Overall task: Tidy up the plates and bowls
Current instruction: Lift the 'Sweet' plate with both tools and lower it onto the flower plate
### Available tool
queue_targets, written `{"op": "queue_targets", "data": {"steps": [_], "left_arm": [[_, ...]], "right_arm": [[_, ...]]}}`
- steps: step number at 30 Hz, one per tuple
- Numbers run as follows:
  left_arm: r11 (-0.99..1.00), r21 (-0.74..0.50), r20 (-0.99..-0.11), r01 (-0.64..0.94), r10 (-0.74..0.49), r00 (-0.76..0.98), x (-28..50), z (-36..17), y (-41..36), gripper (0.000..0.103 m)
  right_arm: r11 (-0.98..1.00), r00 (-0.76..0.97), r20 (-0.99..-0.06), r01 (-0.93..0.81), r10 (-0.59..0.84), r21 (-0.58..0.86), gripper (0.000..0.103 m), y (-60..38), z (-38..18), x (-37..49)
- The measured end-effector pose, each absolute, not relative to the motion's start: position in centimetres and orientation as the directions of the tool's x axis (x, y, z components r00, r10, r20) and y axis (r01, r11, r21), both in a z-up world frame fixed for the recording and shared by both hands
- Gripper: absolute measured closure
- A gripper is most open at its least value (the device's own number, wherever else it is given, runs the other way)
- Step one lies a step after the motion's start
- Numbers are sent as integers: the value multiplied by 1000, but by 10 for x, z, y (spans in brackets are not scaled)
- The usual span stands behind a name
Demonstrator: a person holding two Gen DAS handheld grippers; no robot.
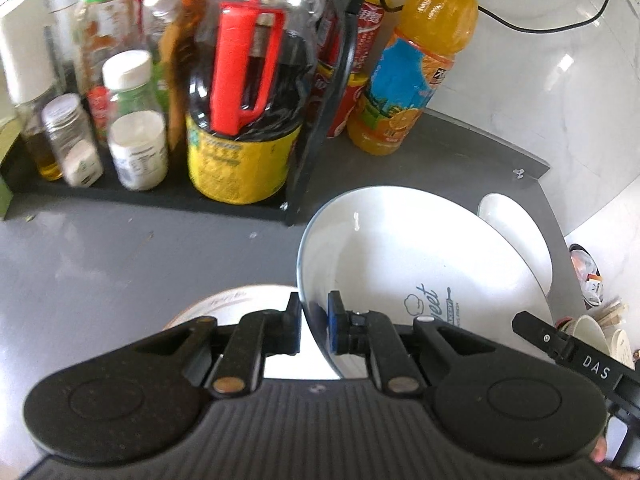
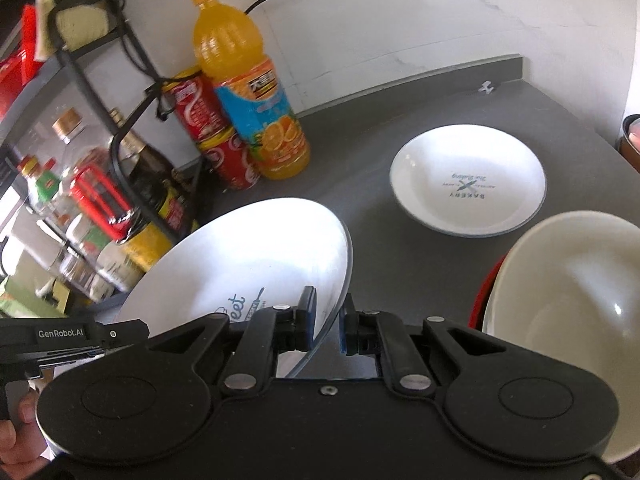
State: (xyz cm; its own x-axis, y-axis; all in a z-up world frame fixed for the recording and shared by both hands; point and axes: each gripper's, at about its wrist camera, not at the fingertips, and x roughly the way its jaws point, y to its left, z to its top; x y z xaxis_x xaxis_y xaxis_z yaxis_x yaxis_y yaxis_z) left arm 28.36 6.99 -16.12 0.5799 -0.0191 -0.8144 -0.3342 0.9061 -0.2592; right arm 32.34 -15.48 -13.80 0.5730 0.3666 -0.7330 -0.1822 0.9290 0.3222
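Observation:
A white plate (image 1: 400, 248) printed with "Sweet" hangs tilted above the grey counter (image 1: 100, 260), held from both sides. My left gripper (image 1: 314, 312) is shut on its left rim. In the right wrist view my right gripper (image 2: 328, 312) is shut on the right rim of the same plate (image 2: 248, 264). A second white plate (image 2: 468, 180) marked "BAKERY" lies flat on the counter beyond it. A cream bowl (image 2: 568, 280) with a red outside sits close at the right. Under the left gripper shows part of another white dish (image 1: 236, 300).
A black rack (image 1: 160, 196) full of bottles and jars stands at the left. Beside it are an orange juice bottle (image 2: 248, 92) and stacked red cans (image 2: 212, 140). A black cable (image 1: 540, 26) runs along the white wall. The counter's edge (image 1: 560, 248) lies to the right.

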Motion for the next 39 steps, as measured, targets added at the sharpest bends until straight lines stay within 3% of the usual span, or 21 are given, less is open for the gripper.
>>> {"op": "queue_targets", "data": {"steps": [22,39], "left_arm": [[817,-239,-848,-524,87,523,193,-168,77,92],[806,-212,-880,-553,88,467,177,-190,79,91]], "right_arm": [[876,474,-747,-362,467,318,92,-141,-146,282],[874,431,-777,-373,459,310,92,-138,-160,276]]}}
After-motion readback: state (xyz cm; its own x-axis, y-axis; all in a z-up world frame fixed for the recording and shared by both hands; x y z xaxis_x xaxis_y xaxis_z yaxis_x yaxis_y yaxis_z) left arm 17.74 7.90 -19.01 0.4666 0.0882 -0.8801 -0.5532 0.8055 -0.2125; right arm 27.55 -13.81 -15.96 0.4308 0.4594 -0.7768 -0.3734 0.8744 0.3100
